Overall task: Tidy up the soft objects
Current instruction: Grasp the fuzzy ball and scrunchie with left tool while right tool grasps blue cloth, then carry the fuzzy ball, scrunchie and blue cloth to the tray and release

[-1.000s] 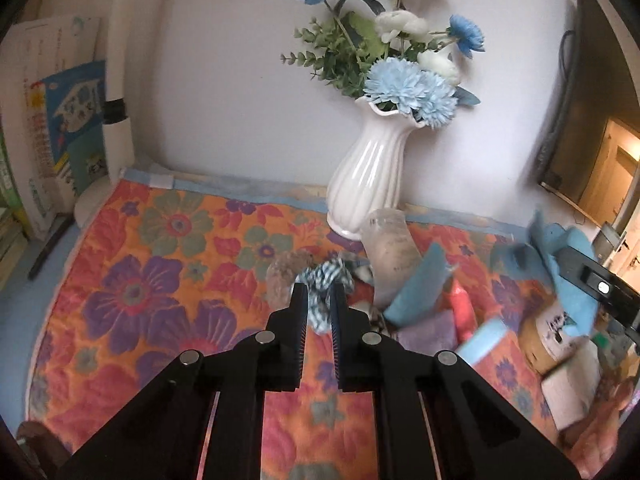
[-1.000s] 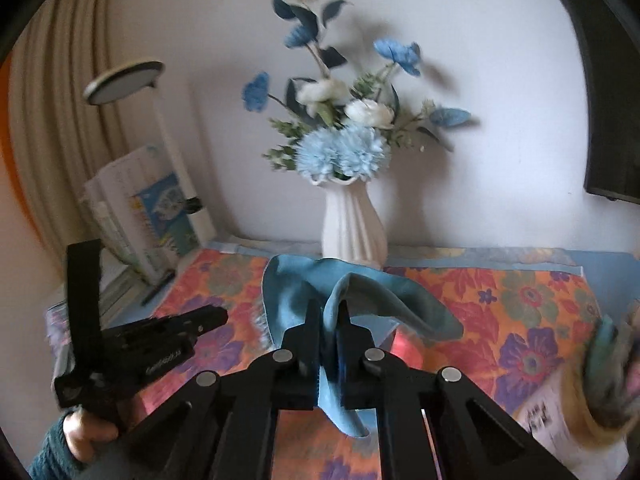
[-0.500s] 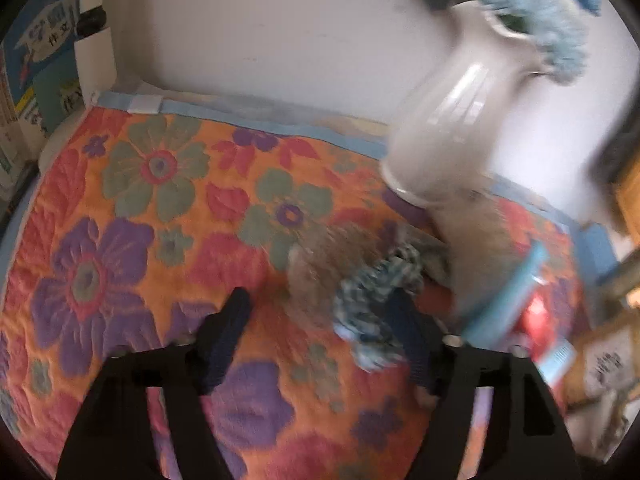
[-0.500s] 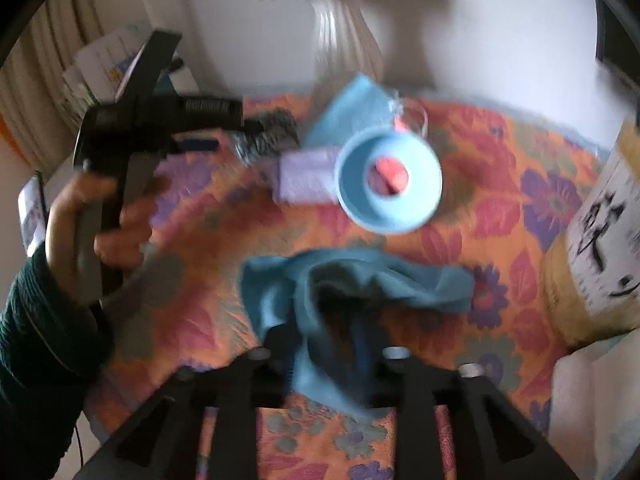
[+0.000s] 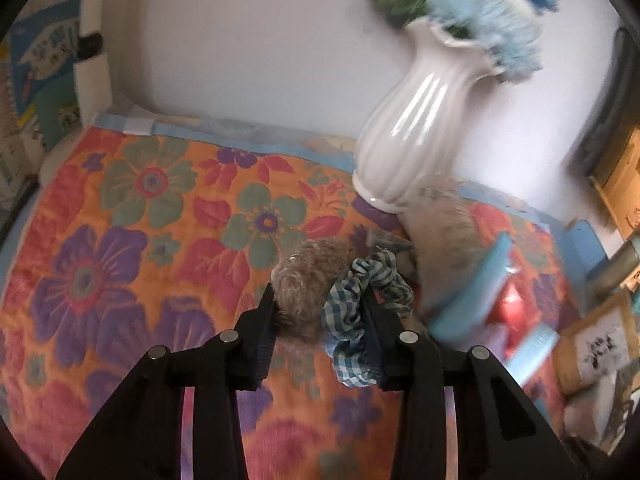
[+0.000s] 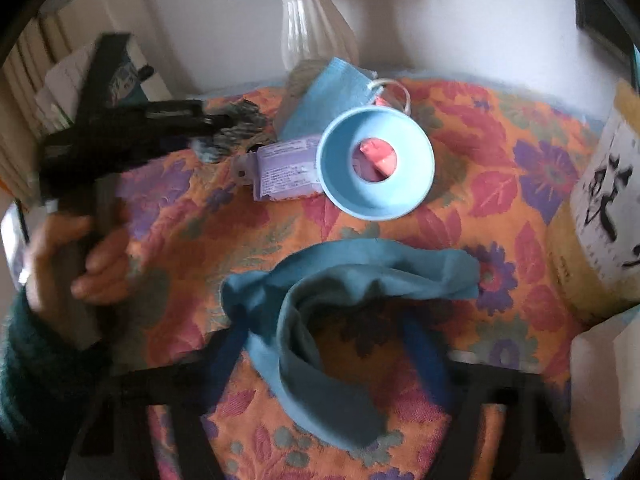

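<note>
My left gripper (image 5: 320,312) points down at the flowered table cover, its jaws closing. A fuzzy grey-brown scrunchie (image 5: 308,272) and a blue checked scrunchie (image 5: 352,320) sit squeezed between the pads. The right wrist view shows this left gripper (image 6: 216,120) at the left, held by a person's hand. My right gripper (image 6: 328,344) hovers low and blurred, its jaws wide apart and closing a little. A crumpled blue cloth (image 6: 360,272) lies loose on the table between the fingers, and the pads do not press on it.
A white vase (image 5: 416,136) of blue flowers stands at the back wall. Behind the cloth lie a blue funnel (image 6: 376,164), a purple packet (image 6: 288,168) and a blue face mask (image 6: 332,88). A yellow jar (image 6: 600,208) stands at the right. Books (image 5: 36,68) lean at the far left.
My left gripper opened, dropped toward the two scrunchies and drew its jaws in around them. My right gripper tipped down, lowered the blue cloth onto the table and let it go.
</note>
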